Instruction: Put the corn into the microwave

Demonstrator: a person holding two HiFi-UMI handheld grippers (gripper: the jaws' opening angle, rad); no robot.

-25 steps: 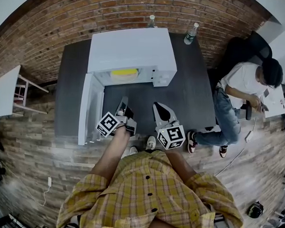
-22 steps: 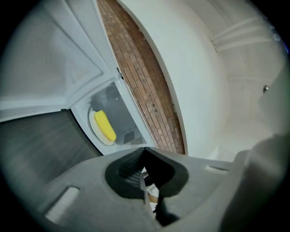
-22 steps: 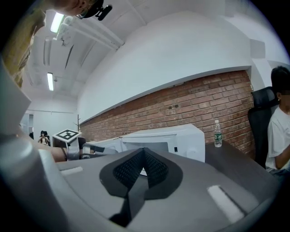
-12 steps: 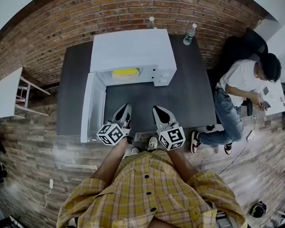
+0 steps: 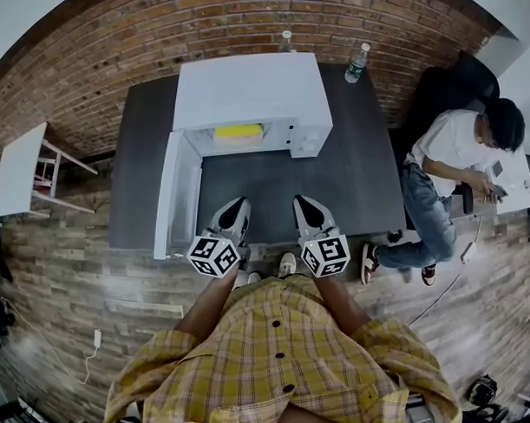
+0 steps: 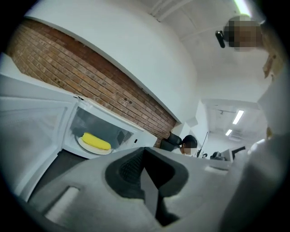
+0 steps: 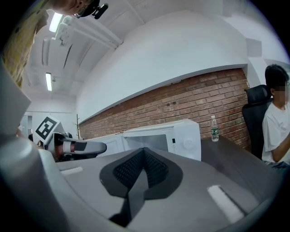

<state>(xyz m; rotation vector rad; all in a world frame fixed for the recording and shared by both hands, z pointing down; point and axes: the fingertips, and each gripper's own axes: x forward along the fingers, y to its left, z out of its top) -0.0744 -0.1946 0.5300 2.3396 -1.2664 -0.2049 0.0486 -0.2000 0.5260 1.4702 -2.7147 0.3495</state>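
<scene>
- The corn point(image 5: 237, 132) lay inside the microwave point(image 5: 252, 84), at the far side of the table point(image 5: 353, 175).
- Its door point(image 5: 167, 199) stood open to the left.
- The left gripper point(image 5: 236, 205) and right gripper point(image 5: 304, 205) hovered at the near edge, both pinched together and empty.
- The placing looked done; the next move probably called for swinging the door closed.

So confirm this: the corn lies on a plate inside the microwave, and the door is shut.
The door stands open, swung out left, as the head view shows. The corn does lie on a plate inside the microwave.
</scene>
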